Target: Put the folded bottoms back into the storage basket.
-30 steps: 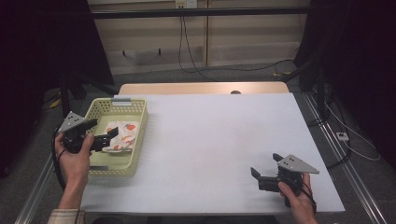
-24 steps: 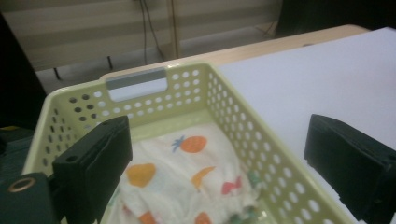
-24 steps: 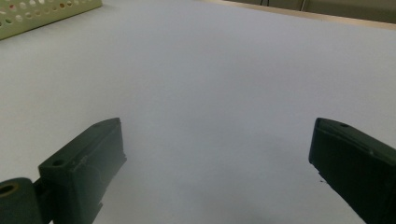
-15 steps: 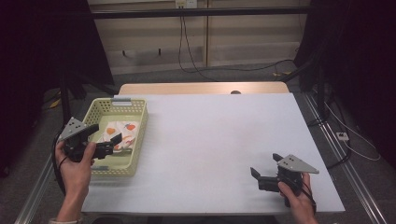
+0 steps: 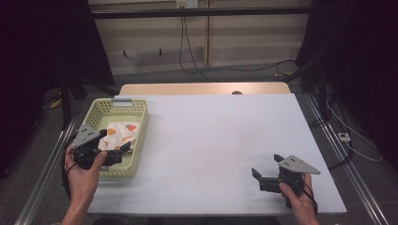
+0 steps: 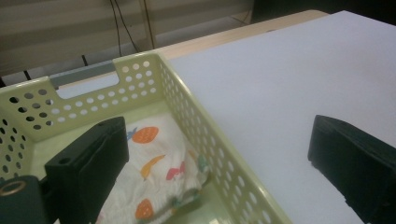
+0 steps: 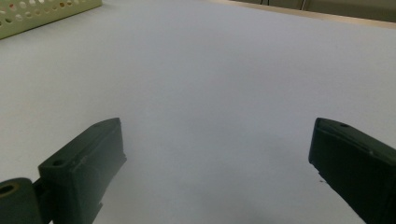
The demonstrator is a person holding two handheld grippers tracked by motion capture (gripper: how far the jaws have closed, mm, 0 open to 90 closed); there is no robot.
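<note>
A white table [image 5: 211, 140] carries everything, and near its left edge sits a pale yellow perforated basket [image 5: 141, 123] with a grey handle strip on its far wall. Inside it lies a cloth [image 5: 123, 133], white with small orange, red and teal prints, crumpled loosely against the basket floor and bunched toward the near right wall, as the left gripper view [image 6: 154, 182] makes plain. The left gripper [image 5: 119, 152] hangs over the basket's near end, its jaws having just been opening and now standing wide; one jaw is above the cloth and the other out over the bare table past the basket wall, and nothing is between them or pressed by them. The cloth looks released and lying free, so the step in hand reads as the end of placing it in the basket, with the hand clearing away. The next move, by my judgement, calls only for lifting the left gripper clear of the rim without snagging the fabric. The right gripper [image 5: 265, 174] rests near the table's near right corner, well apart from the basket, jaws spread wide and holding nothing.
</note>
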